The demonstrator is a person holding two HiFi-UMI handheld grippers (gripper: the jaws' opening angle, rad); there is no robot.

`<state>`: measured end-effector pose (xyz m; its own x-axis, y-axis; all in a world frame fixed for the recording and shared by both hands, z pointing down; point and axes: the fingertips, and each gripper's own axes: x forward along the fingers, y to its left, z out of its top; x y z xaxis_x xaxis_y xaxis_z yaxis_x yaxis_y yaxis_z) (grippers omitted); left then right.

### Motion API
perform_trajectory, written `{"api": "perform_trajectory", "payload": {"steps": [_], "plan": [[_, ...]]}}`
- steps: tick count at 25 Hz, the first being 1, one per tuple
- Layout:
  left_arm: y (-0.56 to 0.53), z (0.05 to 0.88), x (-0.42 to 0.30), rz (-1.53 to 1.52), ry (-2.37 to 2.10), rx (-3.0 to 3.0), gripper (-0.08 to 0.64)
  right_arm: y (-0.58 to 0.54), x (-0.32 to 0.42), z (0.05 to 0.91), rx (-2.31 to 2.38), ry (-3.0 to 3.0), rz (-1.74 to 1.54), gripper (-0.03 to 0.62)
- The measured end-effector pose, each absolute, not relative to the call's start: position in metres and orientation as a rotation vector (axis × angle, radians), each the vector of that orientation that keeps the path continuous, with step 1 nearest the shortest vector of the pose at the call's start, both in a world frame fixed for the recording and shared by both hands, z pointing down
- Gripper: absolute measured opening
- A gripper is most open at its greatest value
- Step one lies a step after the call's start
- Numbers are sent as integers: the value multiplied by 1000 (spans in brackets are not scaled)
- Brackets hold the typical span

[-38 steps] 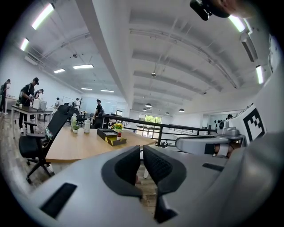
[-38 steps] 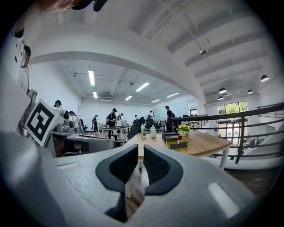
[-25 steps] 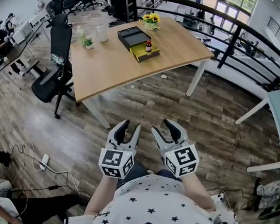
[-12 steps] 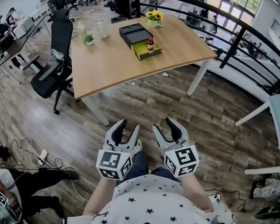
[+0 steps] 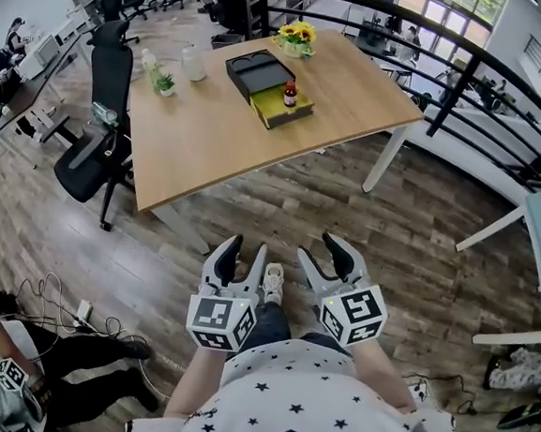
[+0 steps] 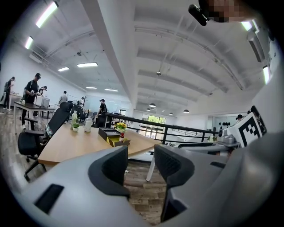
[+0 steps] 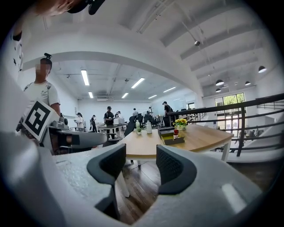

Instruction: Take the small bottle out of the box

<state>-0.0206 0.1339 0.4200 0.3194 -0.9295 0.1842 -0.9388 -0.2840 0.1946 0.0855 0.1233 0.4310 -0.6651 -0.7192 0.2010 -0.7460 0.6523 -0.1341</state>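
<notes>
The small bottle (image 5: pixel 289 93), dark with a red cap, stands upright in an open yellow-green box (image 5: pixel 292 114) on the far side of a wooden table (image 5: pixel 203 129). A black box part (image 5: pixel 258 70) lies just behind it. Both grippers hang over the floor near my body, well short of the table. My left gripper (image 5: pixel 245 251) is open with nothing between its jaws, and so is my right gripper (image 5: pixel 322 253). The left gripper view shows the bottle (image 6: pixel 121 136) far off past the gripper (image 6: pixel 141 162). The right gripper view shows the bottle (image 7: pixel 175 133) beyond that gripper (image 7: pixel 141 165).
A black office chair (image 5: pixel 94 138) stands at the table's left. On the table are sunflowers (image 5: pixel 293 35), a small plant (image 5: pixel 163 81) and a white jug (image 5: pixel 194 63). A black railing (image 5: pixel 472 59) runs behind. Cables (image 5: pixel 57 290) and a person's legs (image 5: pixel 79 358) are at lower left.
The view has shifted a little toward the table. A person has come in at lower left. My shoe now shows between the grippers, which stay in front of my body.
</notes>
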Motion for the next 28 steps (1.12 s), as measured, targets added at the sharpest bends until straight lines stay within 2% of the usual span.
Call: {"api": "perform_trajectory", "payload": {"steps": [28], "plan": [[-181, 415, -112, 50, -1645, 2334, 166, -183, -1, 409, 1245, -2686, 271, 196]]}}
